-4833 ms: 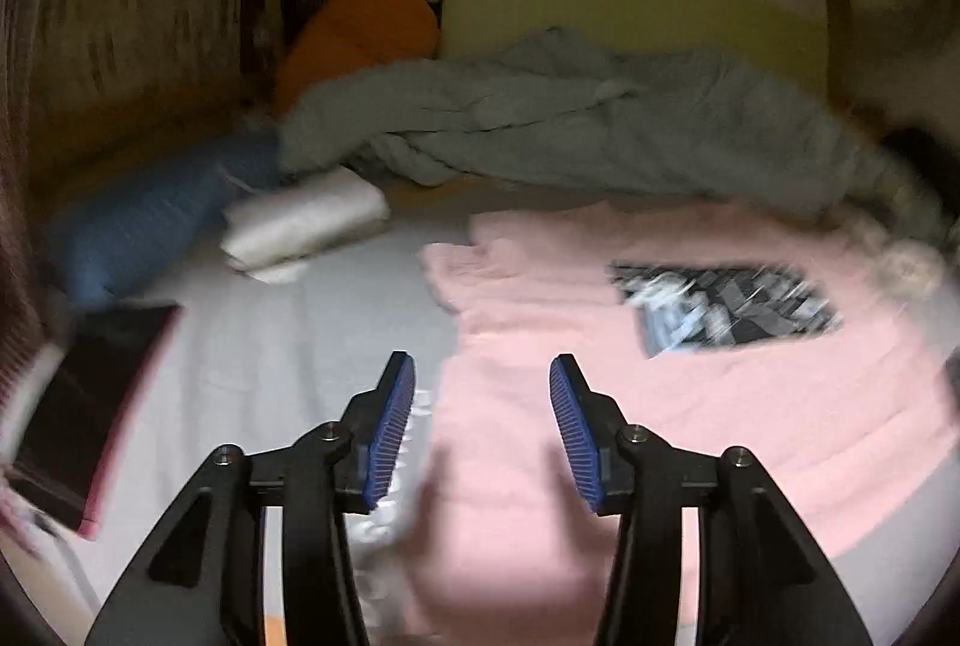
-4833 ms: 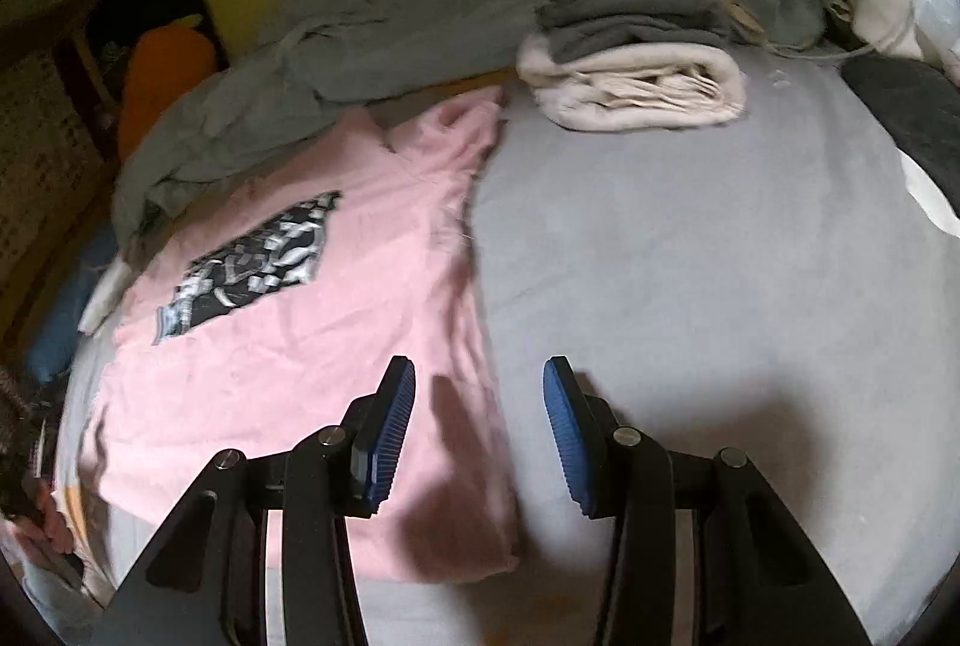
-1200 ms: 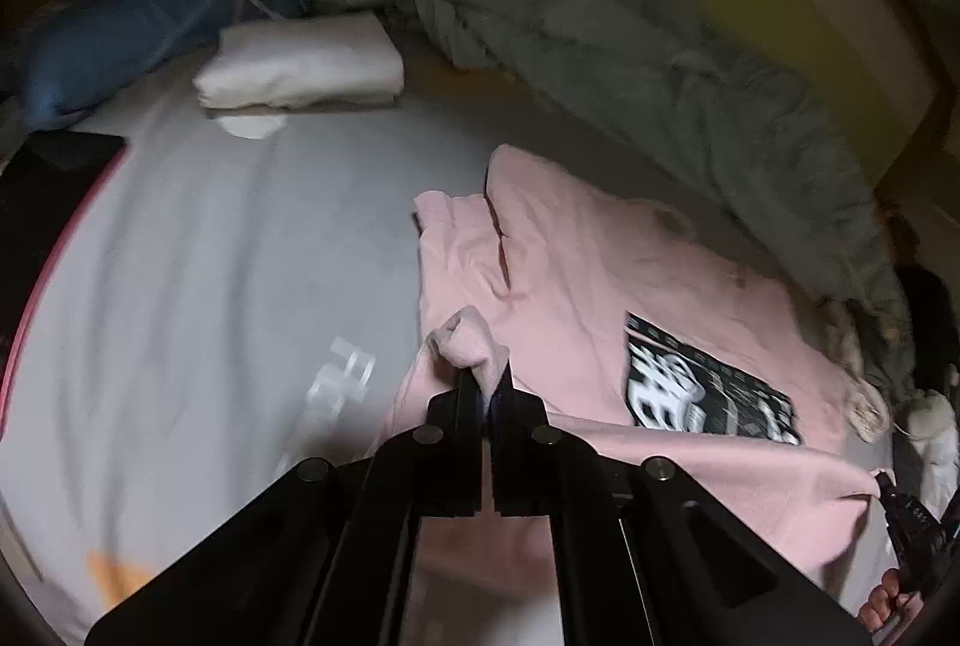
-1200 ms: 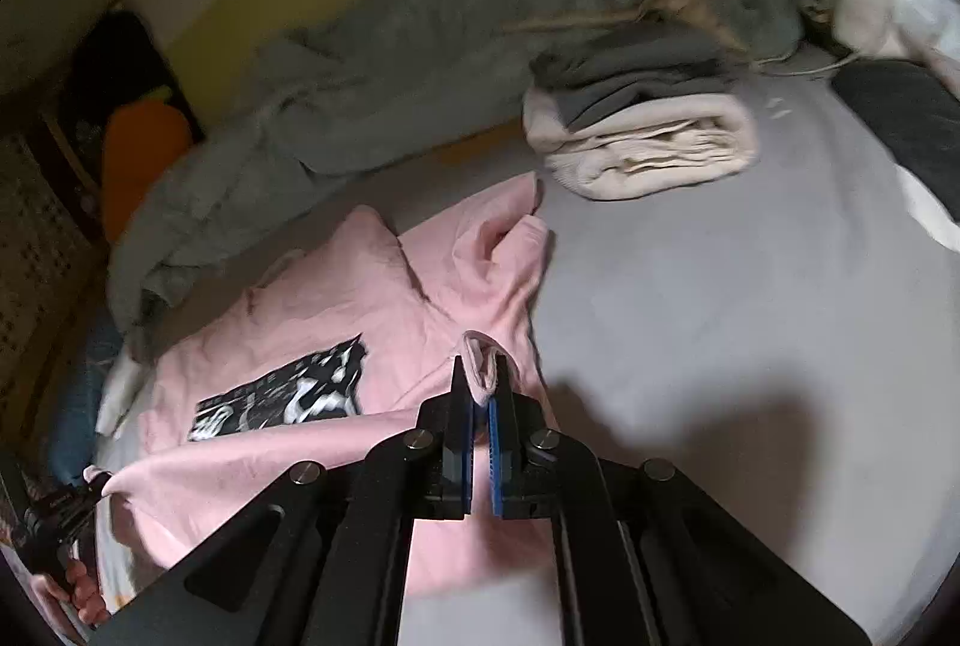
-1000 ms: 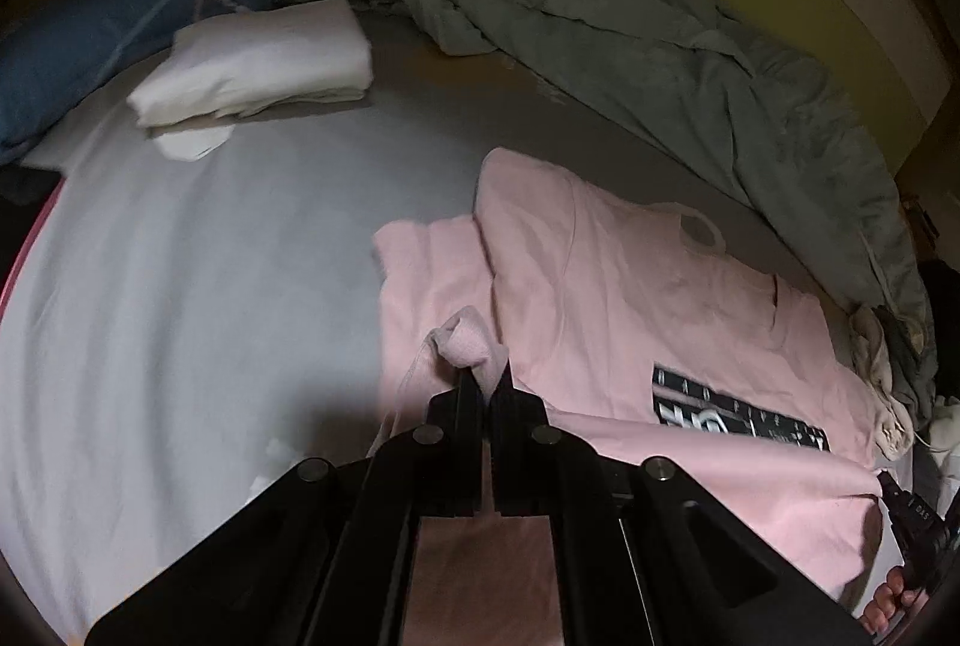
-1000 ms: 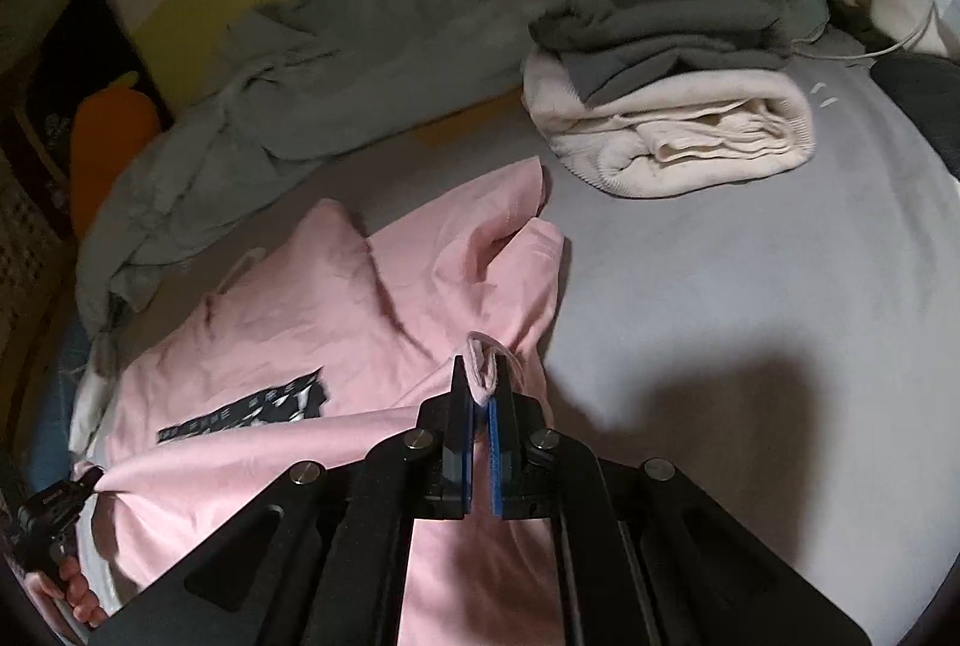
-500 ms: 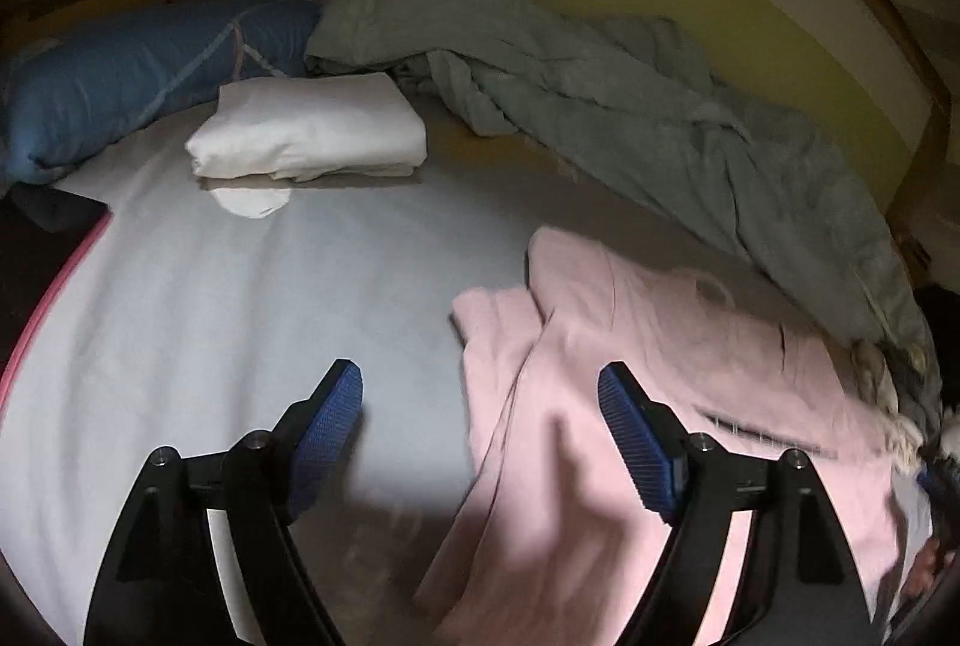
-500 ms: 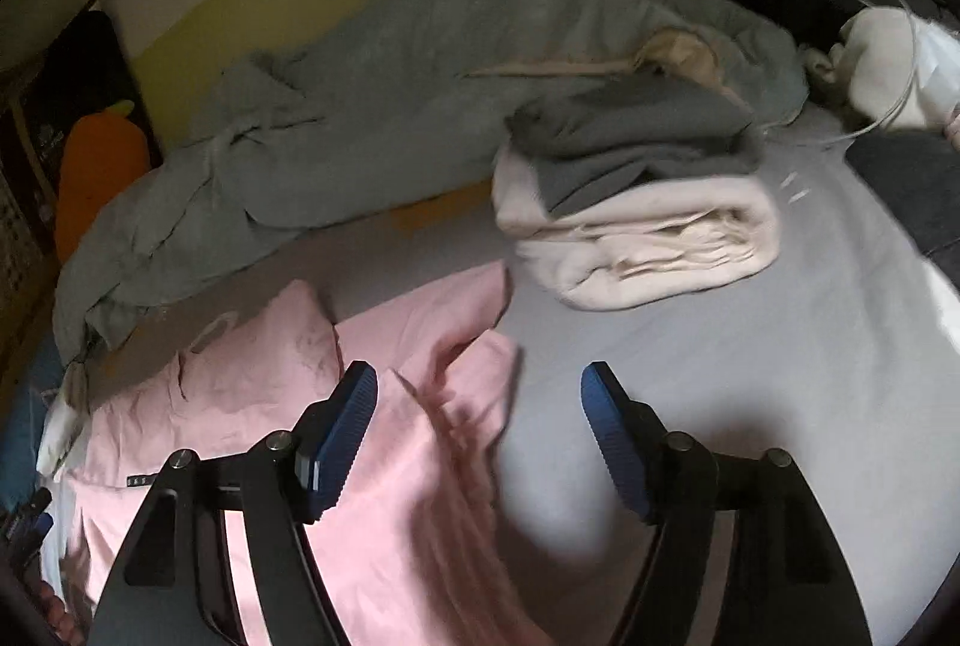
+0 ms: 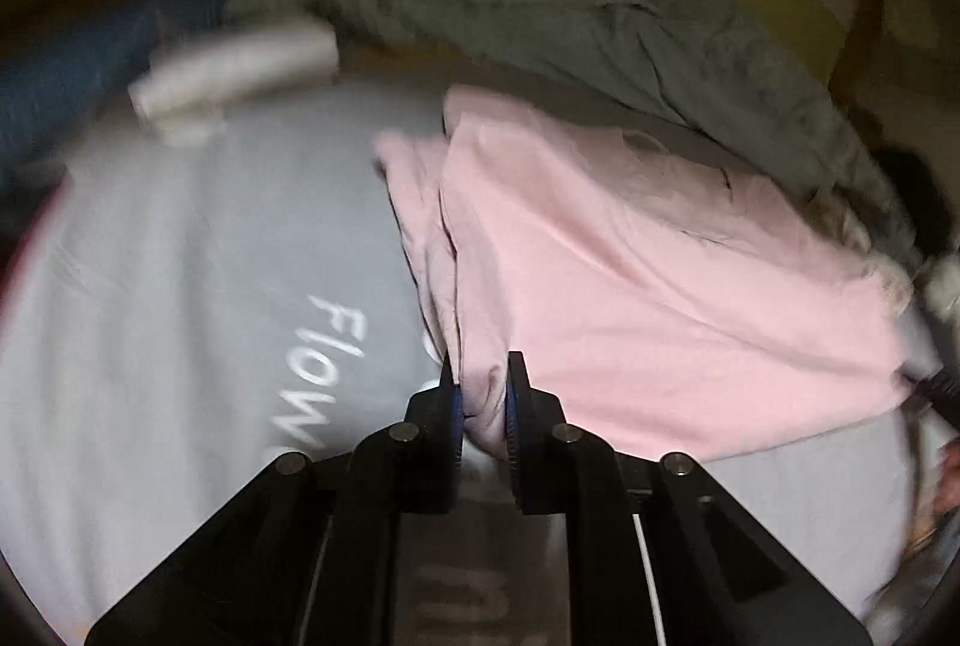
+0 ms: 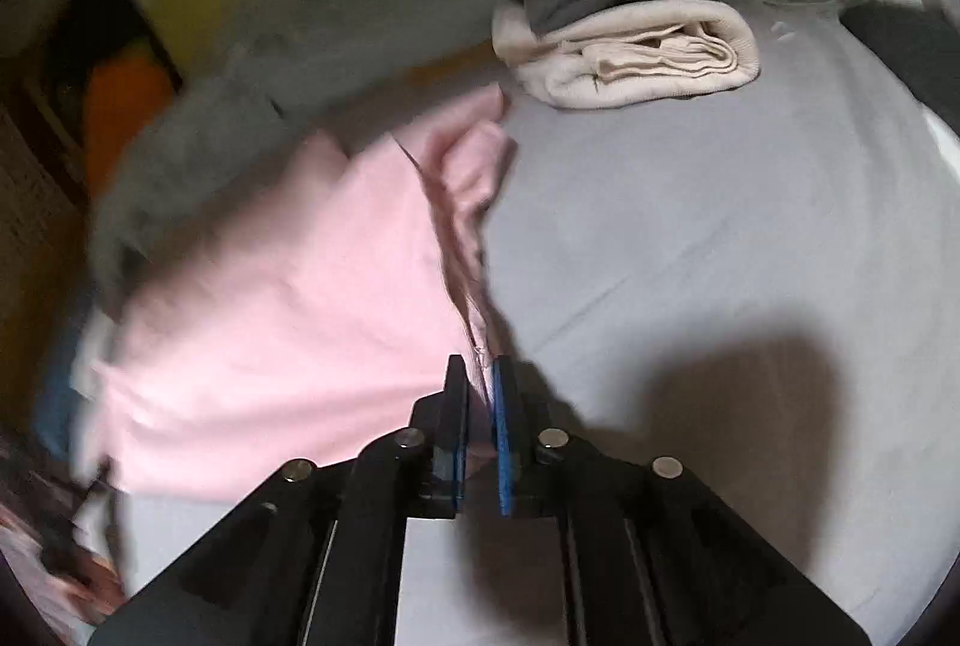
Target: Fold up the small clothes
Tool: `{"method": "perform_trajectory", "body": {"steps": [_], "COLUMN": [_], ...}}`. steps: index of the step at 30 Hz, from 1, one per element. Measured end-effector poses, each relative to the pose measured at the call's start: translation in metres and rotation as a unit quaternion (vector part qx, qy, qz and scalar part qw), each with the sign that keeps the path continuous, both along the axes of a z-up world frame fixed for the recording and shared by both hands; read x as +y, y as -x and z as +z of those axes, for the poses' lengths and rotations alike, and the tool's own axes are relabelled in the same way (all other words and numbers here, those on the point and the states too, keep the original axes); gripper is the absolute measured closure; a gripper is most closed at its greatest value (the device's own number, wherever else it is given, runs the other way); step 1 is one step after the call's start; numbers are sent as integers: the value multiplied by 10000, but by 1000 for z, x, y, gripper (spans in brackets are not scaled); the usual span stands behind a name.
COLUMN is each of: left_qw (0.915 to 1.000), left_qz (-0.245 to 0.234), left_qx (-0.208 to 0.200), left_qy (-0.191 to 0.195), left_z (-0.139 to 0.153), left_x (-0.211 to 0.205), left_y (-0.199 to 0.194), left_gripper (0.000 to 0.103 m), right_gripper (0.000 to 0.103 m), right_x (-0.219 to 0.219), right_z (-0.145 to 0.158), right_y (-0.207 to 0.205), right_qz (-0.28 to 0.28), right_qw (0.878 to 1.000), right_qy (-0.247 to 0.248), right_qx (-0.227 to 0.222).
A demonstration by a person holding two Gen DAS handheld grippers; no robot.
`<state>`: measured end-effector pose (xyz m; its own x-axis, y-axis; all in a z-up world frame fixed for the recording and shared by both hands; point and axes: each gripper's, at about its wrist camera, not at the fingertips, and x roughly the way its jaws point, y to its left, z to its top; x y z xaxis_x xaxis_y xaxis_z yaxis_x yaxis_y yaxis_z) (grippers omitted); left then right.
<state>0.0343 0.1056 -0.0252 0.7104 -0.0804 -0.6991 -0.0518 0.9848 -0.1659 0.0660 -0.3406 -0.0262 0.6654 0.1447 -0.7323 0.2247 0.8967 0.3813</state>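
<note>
A pink T-shirt (image 9: pixel 630 274) lies folded in half on the grey bed sheet (image 9: pixel 198 286), its print hidden. My left gripper (image 9: pixel 480 376) is at the shirt's near left corner; its jaws are closing and the pads press a bunch of pink fabric between them. In the right wrist view the same shirt (image 10: pixel 312 298) spreads to the left. My right gripper (image 10: pixel 477 370) is shut on the shirt's right-hand edge, with a thin fold of pink cloth pinched between the blue pads. Both views are blurred by motion.
A folded white cloth (image 9: pixel 240 63) and a blue pillow (image 9: pixel 60 87) lie at the far left. A rumpled grey-green blanket (image 9: pixel 570 21) runs along the back. A folded cream and grey stack (image 10: pixel 636 51) sits at the far right on the sheet (image 10: pixel 750 226).
A second ago both grippers held the hem and carried it over the shirt. They let go and opened wide, then moved to the folded shirt's side edges and closed on them.
</note>
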Motion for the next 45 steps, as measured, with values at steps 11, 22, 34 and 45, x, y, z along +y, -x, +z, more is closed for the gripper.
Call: {"method": "perform_trajectory", "body": {"steps": [11, 22, 34, 45], "left_qw": [9974, 9956, 9994, 9936], "left_qz": [266, -287, 256, 543], "left_qx": [675, -338, -225, -11], "left_qy": [-51, -826, -93, -994], "left_z": [-2, 53, 16, -3], "left_x": [1, -4, 18, 8], "left_y": [58, 10, -28, -42], "left_gripper": [83, 37, 101, 79], "right_gripper": [97, 44, 100, 78], "right_x": [7, 17, 27, 41], "right_z": [-3, 61, 14, 6], "right_y": [59, 9, -41, -49], "right_qz": [169, 928, 1084, 758], "right_qw": [9985, 9841, 9833, 9760], "right_qy": [469, 1377, 1379, 1999], "right_qx": [216, -624, -494, -415]}}
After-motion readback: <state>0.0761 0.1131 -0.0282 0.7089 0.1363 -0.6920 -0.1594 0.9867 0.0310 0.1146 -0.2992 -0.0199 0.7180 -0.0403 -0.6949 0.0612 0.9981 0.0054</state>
